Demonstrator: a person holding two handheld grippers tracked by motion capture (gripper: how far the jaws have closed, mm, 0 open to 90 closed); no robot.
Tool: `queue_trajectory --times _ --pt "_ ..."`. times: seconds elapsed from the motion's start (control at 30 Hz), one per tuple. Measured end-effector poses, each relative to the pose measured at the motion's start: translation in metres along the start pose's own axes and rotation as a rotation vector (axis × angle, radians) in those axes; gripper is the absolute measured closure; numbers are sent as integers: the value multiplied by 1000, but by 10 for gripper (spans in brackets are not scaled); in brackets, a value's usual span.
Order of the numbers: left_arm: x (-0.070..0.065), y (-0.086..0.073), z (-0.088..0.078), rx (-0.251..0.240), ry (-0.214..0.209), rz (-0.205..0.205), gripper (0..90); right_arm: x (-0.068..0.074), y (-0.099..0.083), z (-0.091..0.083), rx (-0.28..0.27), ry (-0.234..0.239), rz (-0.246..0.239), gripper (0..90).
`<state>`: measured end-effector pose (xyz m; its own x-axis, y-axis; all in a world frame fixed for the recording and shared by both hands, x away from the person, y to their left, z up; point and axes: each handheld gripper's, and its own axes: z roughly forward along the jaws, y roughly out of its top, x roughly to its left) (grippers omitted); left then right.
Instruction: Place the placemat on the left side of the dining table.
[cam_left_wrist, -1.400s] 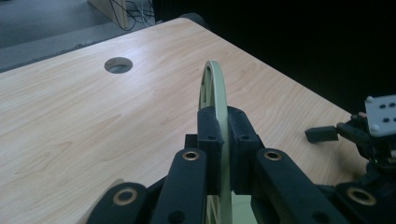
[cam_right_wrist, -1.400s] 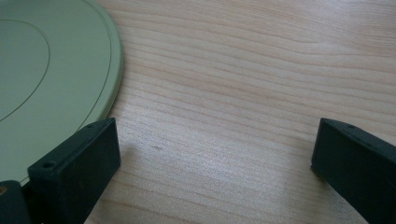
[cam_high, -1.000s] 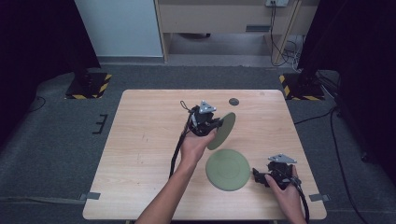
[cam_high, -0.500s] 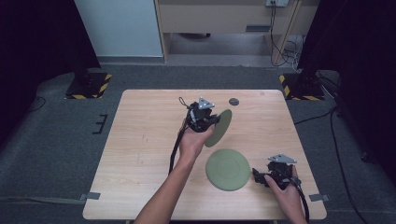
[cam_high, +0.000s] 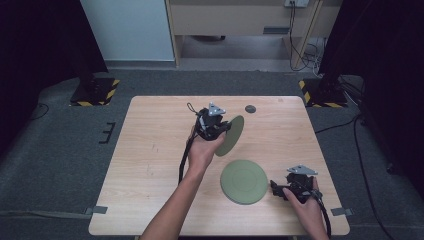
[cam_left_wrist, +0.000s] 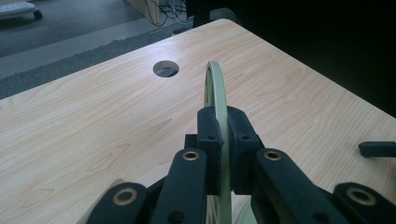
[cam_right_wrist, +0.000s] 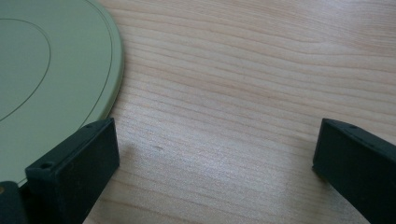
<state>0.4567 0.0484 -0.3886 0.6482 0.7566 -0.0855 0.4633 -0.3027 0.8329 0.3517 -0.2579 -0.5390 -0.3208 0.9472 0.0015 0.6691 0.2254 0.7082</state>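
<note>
Over the middle of the table my left gripper (cam_high: 221, 128) holds a green plate (cam_high: 231, 135) on its edge. In the left gripper view both pads (cam_left_wrist: 208, 135) pinch the plate's thin rim (cam_left_wrist: 215, 88), which rises upright between them. A second green plate (cam_high: 244, 181) lies flat on the wood near the front. My right gripper (cam_high: 276, 187) rests just right of it and points at its edge. In the right gripper view the fingers (cam_right_wrist: 79, 158) stand wide apart over bare wood, the left one beside the flat plate's rim (cam_right_wrist: 46, 70).
The light wooden table (cam_high: 150, 150) has a round cable hole (cam_high: 250, 108) near its far edge, seen past the held plate (cam_left_wrist: 166, 68). One jaw of the right gripper (cam_left_wrist: 377, 148) shows at the right of the left gripper view. Grey floor surrounds the table.
My left gripper has drifted slightly away and to the left with the upright plate in it. The right gripper and the flat plate have stayed put.
</note>
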Motion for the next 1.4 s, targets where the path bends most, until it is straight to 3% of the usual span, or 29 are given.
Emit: queue_trajectory --times 1.4 --pt "40 -9 -40 -8 94 -11 856 0 0 0 1 -1 -1 6"
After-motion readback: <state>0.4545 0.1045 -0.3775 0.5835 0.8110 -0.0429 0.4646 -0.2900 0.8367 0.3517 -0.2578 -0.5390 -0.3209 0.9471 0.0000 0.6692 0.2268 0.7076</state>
